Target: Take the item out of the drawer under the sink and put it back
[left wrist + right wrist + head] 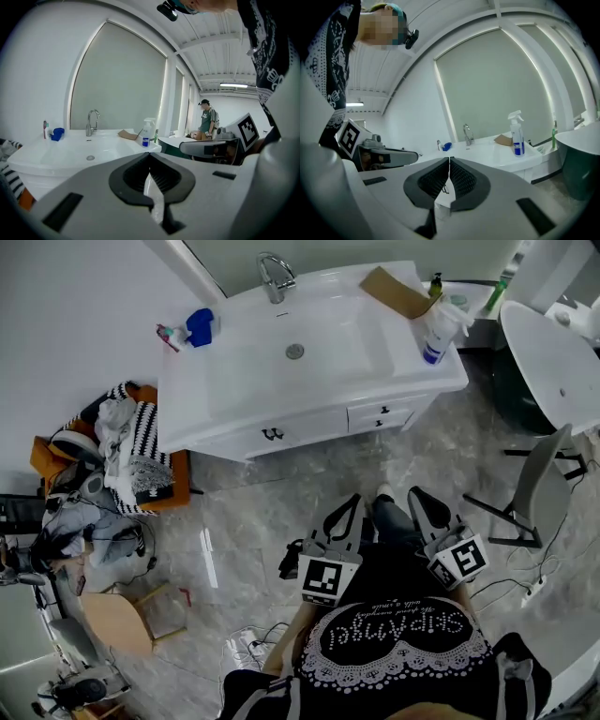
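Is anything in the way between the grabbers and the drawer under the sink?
Nothing visible: only grey marbled floor lies between the left gripper, the right gripper and the closed white vanity drawer.

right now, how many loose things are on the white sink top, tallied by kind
spray bottle: 1
small dark bottle, at the back right corner: 1
cardboard piece: 1
blue object: 1
small tube: 1
total: 5
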`<action>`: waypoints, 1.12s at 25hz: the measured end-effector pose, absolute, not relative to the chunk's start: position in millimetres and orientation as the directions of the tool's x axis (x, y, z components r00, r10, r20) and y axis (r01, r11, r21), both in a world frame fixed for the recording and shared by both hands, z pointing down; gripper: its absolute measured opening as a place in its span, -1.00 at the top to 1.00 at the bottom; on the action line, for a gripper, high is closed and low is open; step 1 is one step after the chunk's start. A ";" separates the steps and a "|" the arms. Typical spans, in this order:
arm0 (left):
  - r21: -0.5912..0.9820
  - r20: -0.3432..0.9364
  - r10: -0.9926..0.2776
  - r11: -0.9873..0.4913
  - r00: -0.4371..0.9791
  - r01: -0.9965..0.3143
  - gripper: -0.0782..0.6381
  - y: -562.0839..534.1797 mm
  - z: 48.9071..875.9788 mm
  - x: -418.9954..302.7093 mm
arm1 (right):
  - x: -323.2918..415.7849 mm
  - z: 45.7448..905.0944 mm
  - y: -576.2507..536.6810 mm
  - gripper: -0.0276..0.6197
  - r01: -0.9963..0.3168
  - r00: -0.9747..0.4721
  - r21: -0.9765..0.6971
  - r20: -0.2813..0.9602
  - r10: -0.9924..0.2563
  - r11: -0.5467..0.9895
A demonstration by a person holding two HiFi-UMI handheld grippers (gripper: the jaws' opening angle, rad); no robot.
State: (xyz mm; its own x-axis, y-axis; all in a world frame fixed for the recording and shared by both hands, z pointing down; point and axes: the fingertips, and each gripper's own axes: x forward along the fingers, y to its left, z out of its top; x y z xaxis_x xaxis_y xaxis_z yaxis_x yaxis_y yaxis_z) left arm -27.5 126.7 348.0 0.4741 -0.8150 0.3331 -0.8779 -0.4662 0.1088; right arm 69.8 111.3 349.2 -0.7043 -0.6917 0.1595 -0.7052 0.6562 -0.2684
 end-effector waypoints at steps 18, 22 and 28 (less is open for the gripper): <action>0.156 0.321 -0.852 -0.383 0.413 -0.911 0.77 56.4 352.6 4.1 | 100.2 352.1 29.7 0.86 -0.669 -0.743 -0.203 0.209 -0.636 0.715; 0.153 0.314 -0.863 -0.365 0.395 -0.919 0.77 45.7 351.0 6.8 | 104.8 348.0 17.2 0.86 -0.660 -0.751 -0.175 0.187 -0.634 0.731; 0.139 0.303 -0.879 -0.343 0.370 -0.929 0.77 24.5 350.7 27.6 | 131.4 348.7 -8.5 0.86 -0.667 -0.745 -0.172 0.178 -0.643 0.725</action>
